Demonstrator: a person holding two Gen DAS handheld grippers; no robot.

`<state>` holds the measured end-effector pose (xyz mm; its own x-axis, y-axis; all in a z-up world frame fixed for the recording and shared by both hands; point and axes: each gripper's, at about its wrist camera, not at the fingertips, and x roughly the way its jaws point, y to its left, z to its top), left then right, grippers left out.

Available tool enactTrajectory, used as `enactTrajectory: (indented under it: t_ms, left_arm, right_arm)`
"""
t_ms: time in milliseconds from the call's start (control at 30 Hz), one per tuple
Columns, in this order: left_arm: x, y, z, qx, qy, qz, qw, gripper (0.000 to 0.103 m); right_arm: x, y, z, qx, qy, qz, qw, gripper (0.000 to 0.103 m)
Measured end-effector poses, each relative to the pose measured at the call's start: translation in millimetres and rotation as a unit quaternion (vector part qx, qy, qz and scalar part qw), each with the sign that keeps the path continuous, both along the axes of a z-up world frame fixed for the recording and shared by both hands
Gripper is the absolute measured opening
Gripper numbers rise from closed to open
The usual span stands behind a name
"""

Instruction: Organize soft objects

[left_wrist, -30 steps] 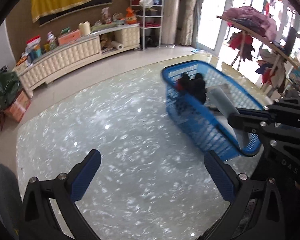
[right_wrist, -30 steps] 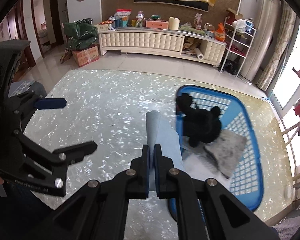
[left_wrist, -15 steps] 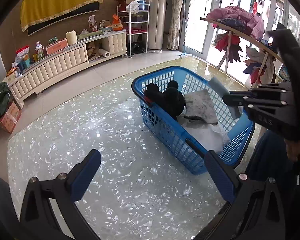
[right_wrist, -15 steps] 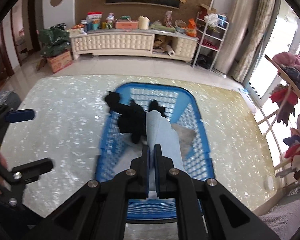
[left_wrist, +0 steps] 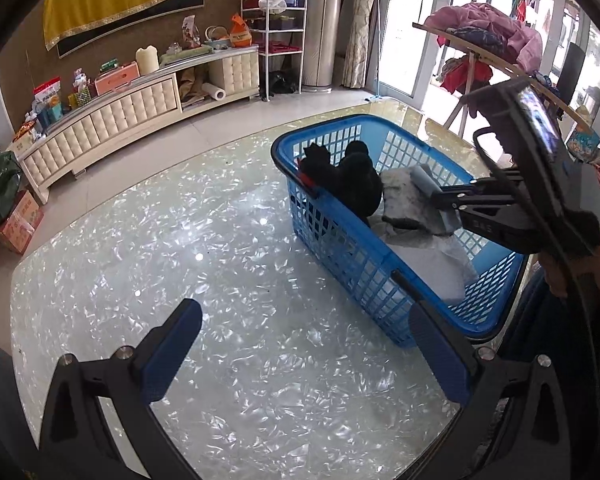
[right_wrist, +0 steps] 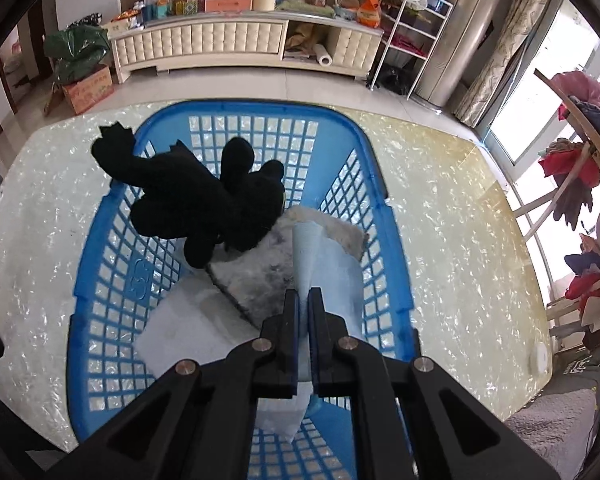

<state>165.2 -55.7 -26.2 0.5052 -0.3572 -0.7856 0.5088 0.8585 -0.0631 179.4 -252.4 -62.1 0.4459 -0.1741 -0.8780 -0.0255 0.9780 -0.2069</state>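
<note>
A blue plastic basket (right_wrist: 112, 240) (left_wrist: 340, 256) stands on the pearly table. Inside lie a black plush toy (right_wrist: 196, 200) (left_wrist: 352, 184), a grey furry cloth (right_wrist: 260, 276) (left_wrist: 400, 204) and a white cloth (right_wrist: 188, 332) (left_wrist: 424, 264). My right gripper (right_wrist: 304, 300) (left_wrist: 440, 200) is shut on a light blue folded cloth (right_wrist: 324, 264) (left_wrist: 428, 178), which hangs inside the basket above the grey cloth. My left gripper (left_wrist: 304, 344) stands open over bare tabletop, in front of the basket's near wall, with nothing between its fingers.
A cream low cabinet (left_wrist: 140, 96) with clutter runs along the far wall. A wire shelf (left_wrist: 280, 28) stands beside it. A rack with clothes (left_wrist: 492, 40) is at the right. A cardboard box (left_wrist: 20, 220) and a green bag sit on the floor at the left.
My right gripper has carried the light blue cloth from beside the basket to over it and down inside. The basket has come nearer the middle of the left wrist view.
</note>
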Motion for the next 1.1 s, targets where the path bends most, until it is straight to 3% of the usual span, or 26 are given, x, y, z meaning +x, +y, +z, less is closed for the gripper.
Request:
enactTrajectory:
  t_ms: [400, 467, 533, 600, 667, 733, 900, 1100]
  left_arm:
    - [7.7, 4.8, -9.5, 0.003, 0.014, 0.011, 0.9998, 0.103]
    - [8.9, 5.1, -9.9, 0.003, 0.016, 0.010, 0.9998, 0.103]
    - [9.5, 5.8, -9.7, 0.002, 0.017, 0.011, 0.9998, 0.103]
    - [10.3, 6.5, -10.6, 0.002, 0.018, 0.012, 0.9998, 0.103]
    - [11.5, 7.8, -11.6, 0.003, 0.021, 0.015, 0.9997, 0.103]
    - [12.2, 9.0, -12.4, 0.003, 0.022, 0.017, 0.9996, 0.103]
    - [12.3, 13.4, -8.2, -0.006, 0.016, 0.024, 0.9996, 0.103]
    - [12.7, 16.5, -9.7, -0.004, 0.016, 0.031, 0.9994, 0.103]
  right_arm:
    - [9.8, 0.2, -16.2, 0.014, 0.041, 0.004, 0.999, 0.004]
    - [6.2, -1.9, -12.2, 0.016, 0.037, 0.006, 0.999, 0.012]
    - [1.9, -0.3, -7.1, 0.012, 0.032, 0.006, 0.999, 0.052]
    - [-2.1, -0.3, -0.3, 0.021, 0.020, 0.009, 1.000, 0.068]
    - [-6.3, 1.6, 6.1, 0.024, 0.013, 0.012, 1.000, 0.074]
    - [-12.9, 5.6, 14.0, 0.033, 0.004, 0.019, 0.999, 0.087]
    - [-32.5, 20.3, 34.8, 0.047, -0.029, 0.036, 0.998, 0.102]
    - [-53.4, 31.8, 49.0, 0.057, -0.052, 0.056, 0.995, 0.102]
